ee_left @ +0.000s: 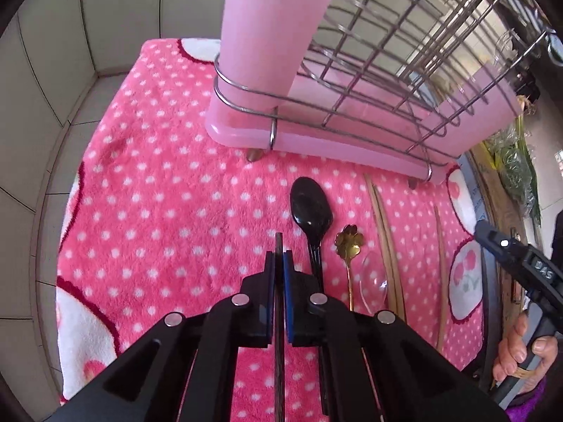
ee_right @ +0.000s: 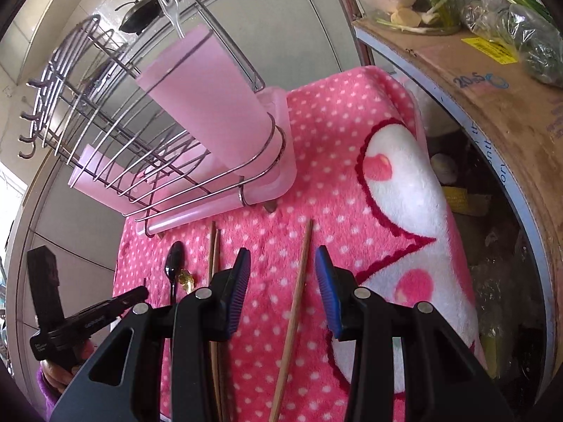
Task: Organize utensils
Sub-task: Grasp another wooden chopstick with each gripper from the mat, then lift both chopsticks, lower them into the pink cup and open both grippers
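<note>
Chopsticks: three pale ones [ee_right: 295, 309] and one dark chopstick [ee_left: 279, 316] pointed toward twelve o'clock; left fingers [ee_left: 279, 263] clamped the dark one, right fingers [ee_right: 283, 281] stood apart.

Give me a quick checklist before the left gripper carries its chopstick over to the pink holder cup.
1. Left gripper shut on the dark chopstick: ok.
2. Chopstick runs straight between the pads, tip showing beyond them: ok.
3. Pink holder cup upright in the wire rack: ok.
4. Room inside the cup: cannot tell, its opening is not visible; only a fork pokes out.
5. Right gripper open and empty, over the light chopstick: ok.
6. Black spoon apart from the held chopstick: ok.
</note>
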### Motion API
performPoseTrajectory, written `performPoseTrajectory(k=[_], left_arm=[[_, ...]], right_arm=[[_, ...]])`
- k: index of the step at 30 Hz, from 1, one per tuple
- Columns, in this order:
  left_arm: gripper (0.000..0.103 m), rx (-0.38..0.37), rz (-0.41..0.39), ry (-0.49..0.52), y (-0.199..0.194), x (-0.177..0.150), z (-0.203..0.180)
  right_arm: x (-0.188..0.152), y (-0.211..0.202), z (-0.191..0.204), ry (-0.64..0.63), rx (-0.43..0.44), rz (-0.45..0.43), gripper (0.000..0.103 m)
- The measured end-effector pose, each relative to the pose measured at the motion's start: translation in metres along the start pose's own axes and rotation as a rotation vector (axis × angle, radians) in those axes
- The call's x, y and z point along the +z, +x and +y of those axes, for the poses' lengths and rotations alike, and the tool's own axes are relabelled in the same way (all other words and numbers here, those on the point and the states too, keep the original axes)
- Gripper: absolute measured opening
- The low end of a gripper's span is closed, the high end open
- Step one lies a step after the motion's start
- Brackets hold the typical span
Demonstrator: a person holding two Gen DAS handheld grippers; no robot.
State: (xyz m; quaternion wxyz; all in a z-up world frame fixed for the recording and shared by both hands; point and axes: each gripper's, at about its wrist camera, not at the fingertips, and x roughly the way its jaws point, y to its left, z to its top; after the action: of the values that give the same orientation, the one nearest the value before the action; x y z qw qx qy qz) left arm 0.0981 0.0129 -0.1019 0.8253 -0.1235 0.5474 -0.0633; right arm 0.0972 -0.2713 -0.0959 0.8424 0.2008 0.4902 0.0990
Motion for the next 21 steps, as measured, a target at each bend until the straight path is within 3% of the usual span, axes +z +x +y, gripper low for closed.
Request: performPoseTrajectory(k=[5, 8, 13, 17, 21], left_arm=[[0.004, -0.046, -0.107, 0.012, -0.033, 0.002, 0.002], [0.004, -0.066, -0.15, 0.029, -0.049, 0.003, 0.004], [0.004, -0.099, -0.173, 0.031, -0.064, 0.002, 0.016], [0.004, -0.109, -0.188, 0.019, -0.068, -0.001, 0.022], [0.004, -0.121, -0.224, 0.003, -0.076, -0.004, 0.028]], right_arm=[[0.008, 0.027, 0.0, -0.005, -0.061, 0.073, 0.038], [0.013, 0.042, 0.003, -0.01, -0.098, 0.118, 0.025], [0.015, 0.065, 0.009, -0.034, -0.166, 0.173, 0.017], [0.011, 0.069, 0.017, -0.082, -0.215, 0.128, 0.007], [0.003, 0.052, 0.016, -0.051, -0.148, 0.073, 0.005]])
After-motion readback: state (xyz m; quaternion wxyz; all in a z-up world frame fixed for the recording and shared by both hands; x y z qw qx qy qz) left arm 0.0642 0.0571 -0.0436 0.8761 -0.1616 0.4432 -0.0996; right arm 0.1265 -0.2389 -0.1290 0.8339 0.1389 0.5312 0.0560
